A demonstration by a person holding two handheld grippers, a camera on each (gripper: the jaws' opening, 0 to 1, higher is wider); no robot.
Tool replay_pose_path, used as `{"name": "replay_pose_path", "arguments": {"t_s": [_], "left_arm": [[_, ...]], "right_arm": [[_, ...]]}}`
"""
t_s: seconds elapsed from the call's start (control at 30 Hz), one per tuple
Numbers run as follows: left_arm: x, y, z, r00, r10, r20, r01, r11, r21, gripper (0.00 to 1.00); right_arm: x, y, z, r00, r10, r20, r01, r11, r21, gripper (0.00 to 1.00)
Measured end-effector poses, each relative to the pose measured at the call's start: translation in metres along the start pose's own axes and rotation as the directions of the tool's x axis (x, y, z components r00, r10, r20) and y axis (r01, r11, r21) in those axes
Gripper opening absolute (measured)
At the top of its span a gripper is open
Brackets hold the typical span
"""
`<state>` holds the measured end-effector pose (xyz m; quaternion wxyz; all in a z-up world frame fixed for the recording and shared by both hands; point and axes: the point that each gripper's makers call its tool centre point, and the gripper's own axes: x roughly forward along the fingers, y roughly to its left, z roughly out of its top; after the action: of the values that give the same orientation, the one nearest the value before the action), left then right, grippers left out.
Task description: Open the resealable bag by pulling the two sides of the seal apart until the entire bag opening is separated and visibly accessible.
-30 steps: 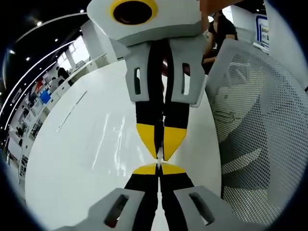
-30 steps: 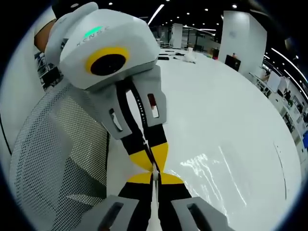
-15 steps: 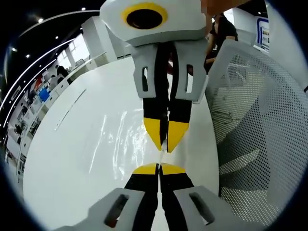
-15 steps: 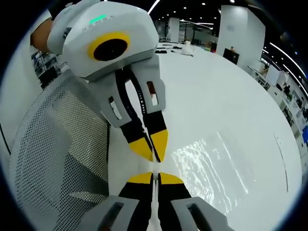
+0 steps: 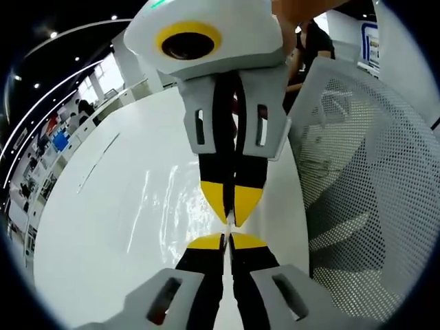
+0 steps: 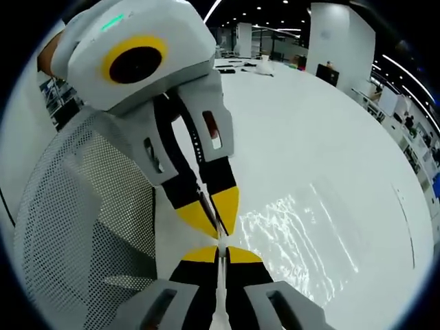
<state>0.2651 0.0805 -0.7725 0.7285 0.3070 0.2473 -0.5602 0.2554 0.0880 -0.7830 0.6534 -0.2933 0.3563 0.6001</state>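
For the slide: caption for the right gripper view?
Two yellow-tipped grippers, right and left, meet tip to tip, pinching a clear plastic resealable bag over a glossy white table.

I see a glossy white counter under ceiling light strips, a white mesh chair at three o'clock, a white pillar at one o'clock.

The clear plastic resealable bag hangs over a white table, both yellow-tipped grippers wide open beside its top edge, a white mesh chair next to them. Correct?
Not quite: the left gripper and right gripper are shut on the clear plastic resealable bag, tip to tip, as the right gripper view shows. The white table and white mesh chair are as stated.
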Motion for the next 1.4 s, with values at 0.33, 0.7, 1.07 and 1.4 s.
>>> {"name": "replay_pose_path", "arguments": {"t_s": [0.33,0.7,1.07,1.4], "left_arm": [[-0.001,-0.001,-0.011,1.000,-0.023,0.006,0.023,1.000,-0.008,0.00],[-0.005,-0.003,-0.023,0.999,-0.032,0.003,0.032,0.999,-0.023,0.00],[-0.003,0.002,-0.029,0.999,-0.034,-0.019,0.033,0.999,-0.041,0.00],[0.012,-0.008,-0.007,0.998,-0.055,-0.011,0.055,0.998,0.003,0.11]], "right_arm": [[0.005,0.002,-0.006,1.000,0.005,-0.020,-0.005,1.000,-0.004,0.00],[0.000,-0.003,-0.031,0.998,-0.017,-0.067,0.018,1.000,0.016,0.00],[-0.007,-0.004,-0.036,0.996,-0.030,-0.081,0.036,0.997,0.072,0.00],[-0.005,-0.001,-0.033,0.997,-0.036,-0.073,0.040,0.997,0.061,0.00]]}}
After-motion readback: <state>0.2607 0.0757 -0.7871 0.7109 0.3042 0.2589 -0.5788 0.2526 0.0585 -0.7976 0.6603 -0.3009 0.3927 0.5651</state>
